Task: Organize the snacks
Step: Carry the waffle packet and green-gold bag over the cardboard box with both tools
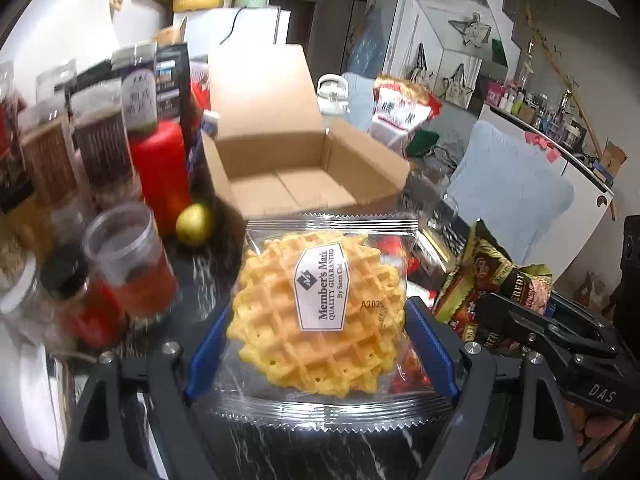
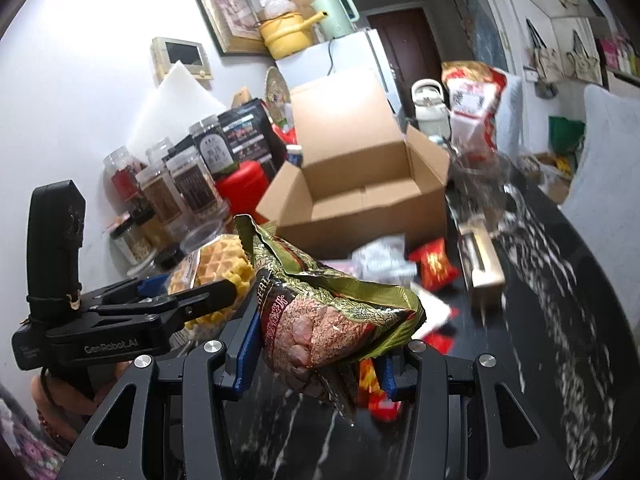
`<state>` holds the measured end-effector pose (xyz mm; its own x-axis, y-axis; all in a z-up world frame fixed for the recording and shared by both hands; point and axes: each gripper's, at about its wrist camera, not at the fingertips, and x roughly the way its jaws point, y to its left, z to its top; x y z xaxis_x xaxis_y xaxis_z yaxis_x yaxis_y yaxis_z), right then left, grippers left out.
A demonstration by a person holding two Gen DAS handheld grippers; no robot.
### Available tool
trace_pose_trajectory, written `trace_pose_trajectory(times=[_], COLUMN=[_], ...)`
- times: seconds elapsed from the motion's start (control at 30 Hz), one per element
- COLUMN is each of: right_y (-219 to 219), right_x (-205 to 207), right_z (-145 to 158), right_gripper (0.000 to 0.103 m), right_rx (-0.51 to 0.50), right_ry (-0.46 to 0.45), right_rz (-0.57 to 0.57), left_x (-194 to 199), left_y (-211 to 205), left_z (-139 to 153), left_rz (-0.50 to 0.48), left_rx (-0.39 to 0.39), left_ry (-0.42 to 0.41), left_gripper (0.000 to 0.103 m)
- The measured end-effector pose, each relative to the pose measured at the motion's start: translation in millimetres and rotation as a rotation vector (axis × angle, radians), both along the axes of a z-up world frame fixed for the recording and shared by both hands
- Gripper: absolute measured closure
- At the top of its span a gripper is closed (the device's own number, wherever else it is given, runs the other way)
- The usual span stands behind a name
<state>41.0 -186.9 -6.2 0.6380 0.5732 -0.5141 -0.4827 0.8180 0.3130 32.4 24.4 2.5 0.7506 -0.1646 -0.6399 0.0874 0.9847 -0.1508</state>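
— Nearest my left camera, what sits between the blue pads?

— Clear plastic packet holding a round yellow waffle (image 1: 320,320), with a white label on it. My left gripper (image 1: 320,344) has its jaws clamped on the packet's two sides, lifted above the black marbled worktop (image 1: 340,452).

— And your other hand?

— My right gripper (image 2: 316,364) has its jaws squeezed on a crumpled green-and-gold foil snack bag (image 2: 332,312). It hangs just beside the waffle packet, to its right.

— Where is the container?

— An open brown cardboard box (image 1: 288,168) stands ahead of both packets on the worktop, flaps raised, its floor bare. Small red snack packets (image 2: 434,264) lie on the worktop in front of it.

— Anything left of the box?

— Clear jars with dark contents (image 1: 100,140), a red bottle (image 1: 160,172) and a small yellow-green fruit (image 1: 194,224).
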Motion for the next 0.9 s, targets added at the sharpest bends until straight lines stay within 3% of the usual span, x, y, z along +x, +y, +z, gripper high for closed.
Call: trace_pose_trajectory(times=[0.47,0.9], right_y=[12.1,33.4], right_x=[78.0,153.0], right_z=[37.1,57.7], right_gripper=[0.056,0.056], right_rx=[-0.029,-0.122], right_ry=[-0.053,-0.115], right_rz=[0.022,0.015], left_x=[57.9,132.3], left_y=[4.3,19.2], left_z=[34.1,42.3], left_rz=[0.010,0.039], left_rx=[0.025,0.022], left_ry=[-0.092,-0.121], left_gripper=[0.019,0.019])
